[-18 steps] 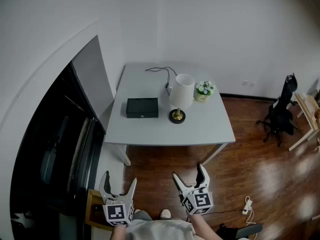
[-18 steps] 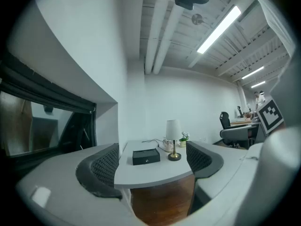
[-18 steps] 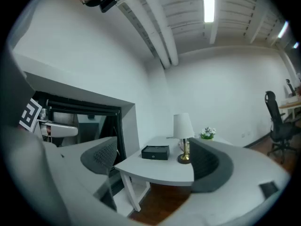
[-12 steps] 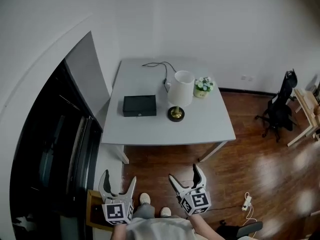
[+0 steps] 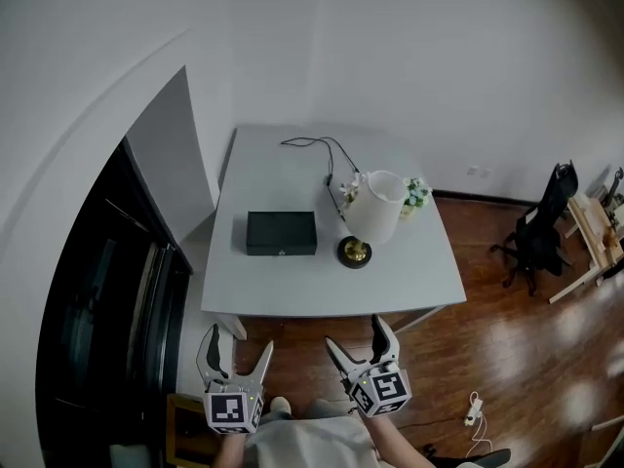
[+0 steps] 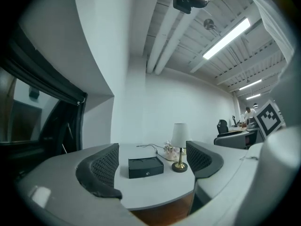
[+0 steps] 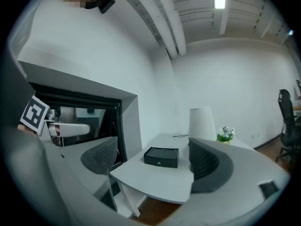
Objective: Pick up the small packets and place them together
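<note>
Below the near edge of the worktop (image 5: 292, 286), both tongs are held up side by side over the wooden floor (image 5: 507, 349), well short of anything on the surface.

Left tongs (image 5: 238, 341): jaws wide apart, nothing between the pads (image 6: 101, 166); only the far-off worktop shows through the gap. Marker cube (image 5: 232, 412) faces the head camera.

Right tongs (image 5: 355, 331): jaws spread as wide, nothing between them and no contact with anything.

On the worktop:
- black box (image 5: 281, 233), flat and rectangular, left of centre, lid down, small clasp on its front face.
- table lamp (image 5: 373, 213), white shade on a brass base, just right of the box and apart from it.
- small pot of flowers (image 5: 417, 193) behind the lamp, partly hidden by the shade.
- dark cable (image 5: 317, 146) running from the lamp area toward the back edge.

Small packets: cannot be made out in any view at this range.

Surroundings: white wall behind the worktop, a dark opening (image 5: 97, 339) to its left, a black office chair (image 5: 539, 232) well off to the right, a white power strip (image 5: 473, 409) on the floor.
</note>
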Available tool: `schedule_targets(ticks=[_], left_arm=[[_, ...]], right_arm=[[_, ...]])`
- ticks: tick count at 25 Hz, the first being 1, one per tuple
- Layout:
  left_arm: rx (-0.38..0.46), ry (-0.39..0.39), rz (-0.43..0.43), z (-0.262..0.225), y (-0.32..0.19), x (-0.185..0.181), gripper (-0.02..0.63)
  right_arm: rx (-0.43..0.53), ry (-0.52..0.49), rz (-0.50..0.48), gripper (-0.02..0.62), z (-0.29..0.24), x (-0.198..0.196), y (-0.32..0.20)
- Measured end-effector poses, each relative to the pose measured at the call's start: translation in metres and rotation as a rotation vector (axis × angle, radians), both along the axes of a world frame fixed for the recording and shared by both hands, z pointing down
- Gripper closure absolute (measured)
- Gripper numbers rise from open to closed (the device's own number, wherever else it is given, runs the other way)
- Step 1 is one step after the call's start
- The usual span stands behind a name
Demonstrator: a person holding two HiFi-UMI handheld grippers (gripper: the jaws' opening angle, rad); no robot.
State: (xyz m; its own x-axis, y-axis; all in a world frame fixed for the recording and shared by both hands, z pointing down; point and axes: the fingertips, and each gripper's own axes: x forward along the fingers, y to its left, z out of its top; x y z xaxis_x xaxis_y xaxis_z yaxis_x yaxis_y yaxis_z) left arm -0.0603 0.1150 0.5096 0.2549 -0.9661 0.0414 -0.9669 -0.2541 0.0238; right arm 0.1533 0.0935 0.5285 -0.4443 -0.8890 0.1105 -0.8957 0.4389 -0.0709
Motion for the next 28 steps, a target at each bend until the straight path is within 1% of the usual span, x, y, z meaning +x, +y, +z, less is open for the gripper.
schedule_targets(ticks=[3, 6, 9, 12, 14, 18, 21, 25, 26, 27, 28], left_arm=[[-0.011, -0.002, 0.009, 0.002, -0.031, -0.01, 0.176], [-0.025, -0.007, 0.007, 0.006, -0.057, -0.015, 0.176], [-0.01, -0.018, -0.01, 0.007, -0.095, -0.02, 0.176], [-0.009, -0.017, -0.039, 0.007, -0.13, -0.027, 0.176], [-0.007, -0.031, -0.048, 0.002, -0.152, -0.027, 0.176], [0.018, -0.034, -0.086, -0.012, -0.197, -0.024, 0.176], [0.025, -0.04, -0.122, -0.014, -0.219, -0.025, 0.176], [-0.003, -0.033, -0.142, 0.0, -0.234, -0.024, 0.176], [-0.007, -0.03, -0.146, 0.001, -0.237, -0.026, 0.176], [-0.009, -0.028, -0.148, 0.002, -0.24, -0.028, 0.176], [-0.012, -0.027, -0.148, 0.003, -0.243, -0.03, 0.176]], right_arm=[[-0.003, 0.003, -0.003, 0.127, -0.003, -0.014, -0.028], [-0.02, -0.005, 0.016, 0.127, 0.004, -0.013, -0.053], [-0.023, -0.033, 0.012, 0.127, 0.011, -0.011, -0.094], [-0.039, -0.038, -0.037, 0.127, 0.018, -0.017, -0.131], [-0.045, -0.045, -0.064, 0.127, 0.019, -0.017, -0.152], [-0.06, -0.084, -0.111, 0.129, 0.018, -0.016, -0.194], [-0.079, -0.087, -0.16, 0.129, 0.026, -0.022, -0.217], [-0.151, -0.101, -0.215, 0.132, 0.048, -0.028, -0.232], [-0.179, -0.109, -0.23, 0.148, 0.056, -0.032, -0.234], [-0.213, -0.118, -0.247, 0.209, 0.066, -0.037, -0.237], [-0.255, -0.125, -0.265, 0.236, 0.078, -0.043, -0.24]])
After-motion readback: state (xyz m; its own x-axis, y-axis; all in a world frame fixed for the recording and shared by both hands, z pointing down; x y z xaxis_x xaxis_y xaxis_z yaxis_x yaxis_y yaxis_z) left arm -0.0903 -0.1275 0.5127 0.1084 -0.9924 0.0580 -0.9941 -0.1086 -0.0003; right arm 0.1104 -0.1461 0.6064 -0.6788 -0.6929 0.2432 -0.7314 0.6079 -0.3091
